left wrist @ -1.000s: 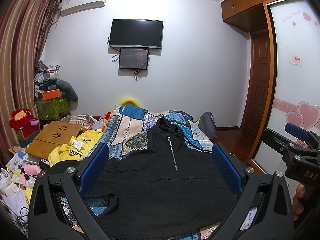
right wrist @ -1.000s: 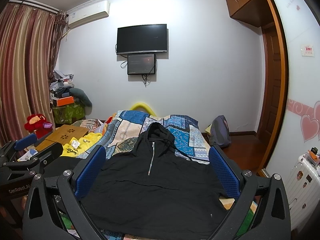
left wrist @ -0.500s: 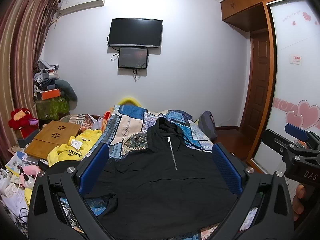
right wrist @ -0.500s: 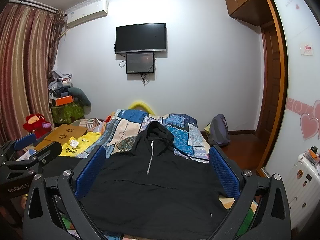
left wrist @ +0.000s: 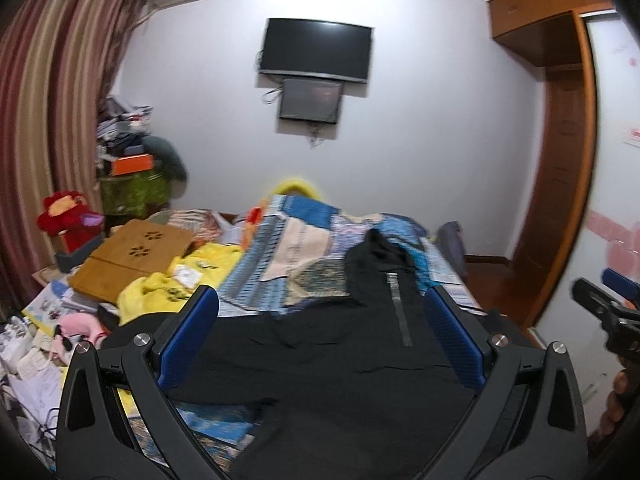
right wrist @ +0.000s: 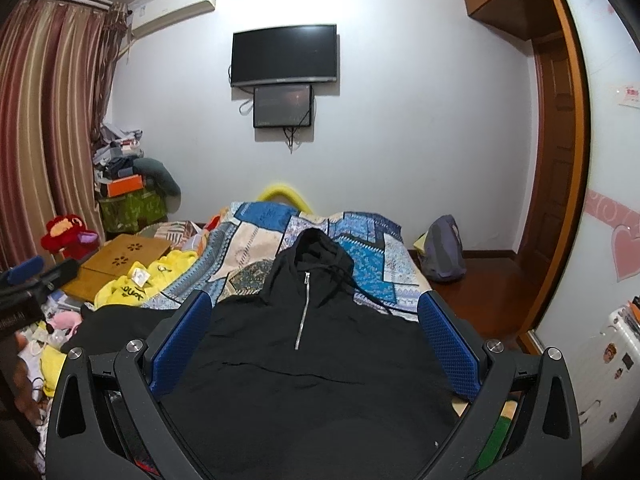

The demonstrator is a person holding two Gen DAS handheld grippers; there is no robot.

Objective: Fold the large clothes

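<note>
Lying flat on the bed (right wrist: 384, 256), front up, the black hoodie (right wrist: 312, 368) has its hood toward the far wall and its zip running down the chest. The left tongs (left wrist: 320, 344) hover above its near part, spread wide and empty — blue pads well apart. The right tongs (right wrist: 316, 344) hover likewise, released, nothing between them. A patchwork quilt (right wrist: 256, 240) covers the bed; a yellow garment (right wrist: 136, 284) lies at the left. The left view is blurred.
</note>
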